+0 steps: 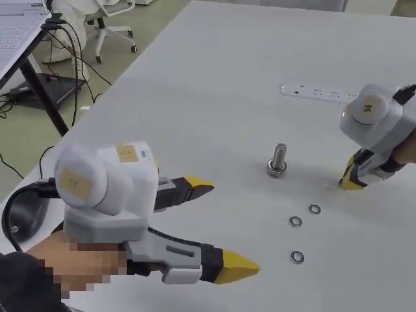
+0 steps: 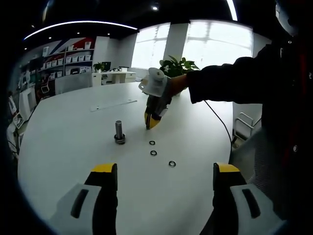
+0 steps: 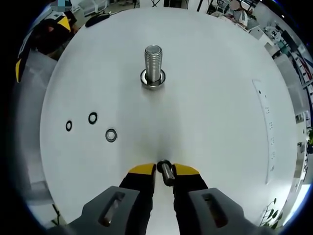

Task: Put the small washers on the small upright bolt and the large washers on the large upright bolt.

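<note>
A white table [image 1: 214,78] held a large bolt [image 1: 279,158] standing upright near its middle, threaded end up, with a wider metal collar at its foot; whether that collar was a washer or the bolt's own head could not be told. Three small washers [image 1: 296,221] lay flat on the table nearer than the bolt and a little to its right, close together but apart from each other, none on a bolt. To the right of the large bolt, the right gripper [image 1: 353,183] pointed down with its yellow tips at the table surface. In the right gripper view its fingers [image 3: 142,170] were drawn almost together, pinching a small bolt [image 3: 166,174] between the tips, the bolt's dark end pointing out towards the table. The left gripper [image 1: 219,224] was held at the near left, above the table and well apart from the bolts and washers, its fingers [image 1: 240,263] spread wide with nothing between them. A white power strip [image 1: 318,92] lay flat at the far right of the table. Beyond the table's far left edge an office chair [image 1: 107,26] stood on the floor.
</note>
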{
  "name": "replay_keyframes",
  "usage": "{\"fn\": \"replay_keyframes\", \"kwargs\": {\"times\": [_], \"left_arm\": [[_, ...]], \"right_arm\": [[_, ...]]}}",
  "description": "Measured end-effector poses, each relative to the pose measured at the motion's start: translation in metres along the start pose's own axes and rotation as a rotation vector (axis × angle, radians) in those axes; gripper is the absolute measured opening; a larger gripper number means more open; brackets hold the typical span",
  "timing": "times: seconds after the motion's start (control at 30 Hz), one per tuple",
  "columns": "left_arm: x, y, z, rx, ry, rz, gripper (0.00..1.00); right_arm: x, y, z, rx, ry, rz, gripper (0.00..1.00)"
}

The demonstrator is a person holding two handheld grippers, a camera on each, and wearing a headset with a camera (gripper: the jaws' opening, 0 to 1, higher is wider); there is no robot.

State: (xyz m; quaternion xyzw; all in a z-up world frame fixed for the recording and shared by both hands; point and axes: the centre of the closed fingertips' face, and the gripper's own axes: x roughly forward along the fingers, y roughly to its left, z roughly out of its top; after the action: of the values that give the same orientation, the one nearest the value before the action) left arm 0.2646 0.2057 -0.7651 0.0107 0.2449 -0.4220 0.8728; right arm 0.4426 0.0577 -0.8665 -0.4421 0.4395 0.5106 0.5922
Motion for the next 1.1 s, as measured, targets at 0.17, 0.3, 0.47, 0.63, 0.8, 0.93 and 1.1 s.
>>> {"fn": "replay_keyframes", "kwargs": {"times": [0.17,0.3,0.47,0.63,0.8,0.93,1.1], "left_arm": [[0.0,0.0,0.0,0.002,0.0,0.0,0.8],[0.0,0.001,0.0,0.002,-0.001,0.0,0.8],[0.001,0.0,0.001,0.006,-0.004,-0.002,0.8],[0.001,0.0,0.003,0.006,-0.007,-0.001,0.8],[0.002,-0.001,0.004,0.011,-0.01,-0.005,0.8],[0.001,-0.003,0.006,0.016,-0.013,-0.007,0.8],[0.001,-0.004,0.008,0.024,-0.016,-0.008,0.8]], "right_arm": [[-0.003,0.0,0.0,0.006,-0.007,-0.001,0.17],[-0.006,-0.001,0.0,0.015,-0.012,-0.006,0.19],[-0.01,-0.003,-0.002,0.033,-0.024,-0.01,0.21],[-0.014,-0.001,-0.004,0.055,-0.039,-0.006,0.26],[-0.02,-0.001,-0.006,0.058,-0.047,-0.023,0.26],[-0.024,0.001,-0.009,0.065,-0.053,-0.03,0.26],[-0.028,0.008,-0.015,0.074,-0.051,-0.03,0.26]]}}
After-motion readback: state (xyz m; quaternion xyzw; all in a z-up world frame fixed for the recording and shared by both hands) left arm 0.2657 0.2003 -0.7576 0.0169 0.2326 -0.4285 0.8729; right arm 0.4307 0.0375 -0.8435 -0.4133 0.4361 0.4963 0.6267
